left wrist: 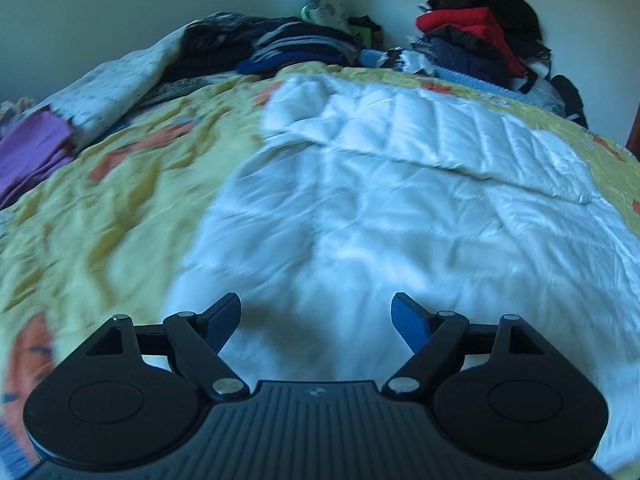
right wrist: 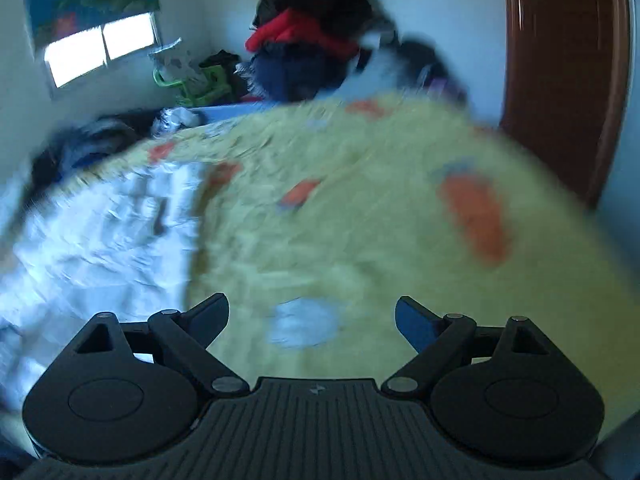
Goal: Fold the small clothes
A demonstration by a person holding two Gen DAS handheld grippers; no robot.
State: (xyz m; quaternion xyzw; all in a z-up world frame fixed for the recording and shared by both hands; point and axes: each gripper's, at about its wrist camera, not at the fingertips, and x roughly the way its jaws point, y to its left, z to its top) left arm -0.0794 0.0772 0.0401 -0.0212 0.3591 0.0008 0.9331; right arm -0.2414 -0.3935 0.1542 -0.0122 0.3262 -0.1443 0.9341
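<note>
A white quilted garment lies spread on the yellow patterned bedspread, with one sleeve folded across its upper part. My left gripper hovers open over the garment's near edge, nothing between its fingers. In the right wrist view the same white garment shows at the left, blurred. My right gripper is open above the bare yellow bedspread, to the right of the garment, with nothing in it.
Piles of dark and striped clothes lie at the head of the bed. A stack with a red garment stands at the back right. Purple cloth lies at the left edge. A brown wooden door stands at the right.
</note>
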